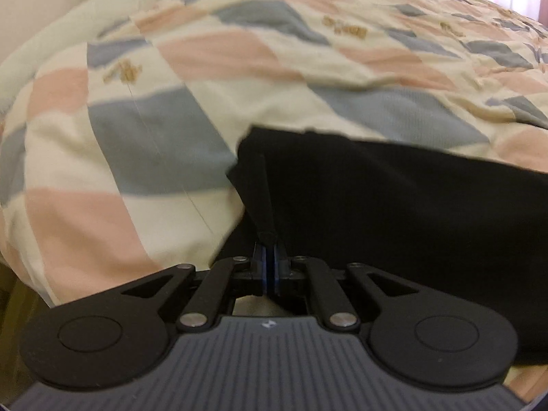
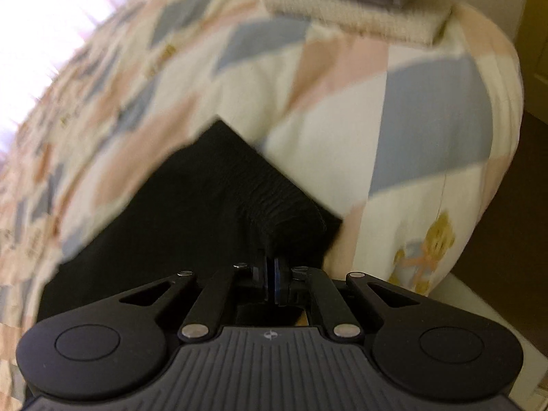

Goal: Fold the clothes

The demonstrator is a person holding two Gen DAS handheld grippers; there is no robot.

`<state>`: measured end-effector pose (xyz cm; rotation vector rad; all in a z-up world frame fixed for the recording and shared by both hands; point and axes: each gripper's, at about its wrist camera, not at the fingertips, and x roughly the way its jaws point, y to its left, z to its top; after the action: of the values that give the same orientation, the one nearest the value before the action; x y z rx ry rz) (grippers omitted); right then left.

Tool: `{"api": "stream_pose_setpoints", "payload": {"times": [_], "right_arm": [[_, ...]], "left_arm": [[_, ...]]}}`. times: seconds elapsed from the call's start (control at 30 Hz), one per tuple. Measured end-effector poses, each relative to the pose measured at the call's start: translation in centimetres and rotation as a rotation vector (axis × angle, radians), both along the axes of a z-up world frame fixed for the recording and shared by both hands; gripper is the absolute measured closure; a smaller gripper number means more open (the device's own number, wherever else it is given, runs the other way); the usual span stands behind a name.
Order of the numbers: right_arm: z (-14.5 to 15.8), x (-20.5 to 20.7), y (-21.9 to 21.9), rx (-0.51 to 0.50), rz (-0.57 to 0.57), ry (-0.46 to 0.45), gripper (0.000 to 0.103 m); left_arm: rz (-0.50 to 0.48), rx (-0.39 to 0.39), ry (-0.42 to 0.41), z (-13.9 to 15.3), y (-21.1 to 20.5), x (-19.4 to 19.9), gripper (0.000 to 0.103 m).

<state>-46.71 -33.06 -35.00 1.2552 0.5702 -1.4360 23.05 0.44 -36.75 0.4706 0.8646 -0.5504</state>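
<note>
A black garment lies across a bed with a patchwork quilt of cream, pink and grey-blue. My left gripper is shut on a pinched fold at the garment's left edge. In the right wrist view the same black garment shows a pointed corner toward the quilt. My right gripper is shut on a bunched, ribbed part of the garment near its right edge. Both grippers point steeply down at the bed.
A stack of folded clothes, cream below and darker pieces on top, sits at the far end of the bed. The bed's right edge drops to a dark floor. Bright window light fills the upper left.
</note>
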Motion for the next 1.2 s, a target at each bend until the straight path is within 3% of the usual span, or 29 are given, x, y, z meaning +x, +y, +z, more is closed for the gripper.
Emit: {"api": "stream_pose_setpoints", "payload": {"times": [0.33, 0.47, 0.5, 0.57, 0.63, 0.7, 0.77, 0.83, 1.03, 1.2], "right_arm": [[1.4, 0.3, -0.3, -0.072, -0.038, 0.018, 0.103], [0.7, 0.7, -0.2, -0.008, -0.01, 0.067, 0.102], [0.3, 0.9, -0.3, 0.003, 0.003, 0.081, 0.103], [-0.2, 1.3, -0.4, 0.015, 0.03, 0.104, 0.102], [-0.6, 1.3, -0.7, 0.021, 0.011, 0.082, 0.1], [-0.8, 1.1, -0.9, 0.027, -0.013, 0.057, 0.1], [-0.5, 0.9, -0.8, 0.022, -0.029, 0.039, 0.1], [-0.1, 0.5, -0.7, 0.007, -0.044, 0.02, 0.102], [1.8, -1.1, -1.6, -0.068, -0.08, -0.045, 0.103], [0.9, -1.5, -3.1, -0.054, -0.061, -0.027, 0.103]], "left_arm": [[0.028, -0.13, 0.005, 1.8, 1.7, 0.6, 0.098], [0.019, -0.141, 0.094, 1.3, 2.2, 1.1, 0.095], [0.022, -0.154, 0.112, 1.4, 2.5, 1.2, 0.091], [0.07, -0.202, 0.168, 1.6, 3.8, 1.7, 0.06], [0.14, -0.272, 0.262, 0.8, 4.9, 2.9, 0.069], [0.199, -0.341, 0.337, 0.0, 5.5, 4.1, 0.071], [0.248, -0.364, 0.388, -1.1, 5.5, 5.0, 0.095], [0.274, -0.378, 0.395, -1.3, 5.5, 5.0, 0.1], [0.24, -0.431, 0.335, 0.9, 5.2, 3.2, 0.101], [0.214, -0.338, 0.324, 0.0, 4.8, 2.4, 0.101]]}}
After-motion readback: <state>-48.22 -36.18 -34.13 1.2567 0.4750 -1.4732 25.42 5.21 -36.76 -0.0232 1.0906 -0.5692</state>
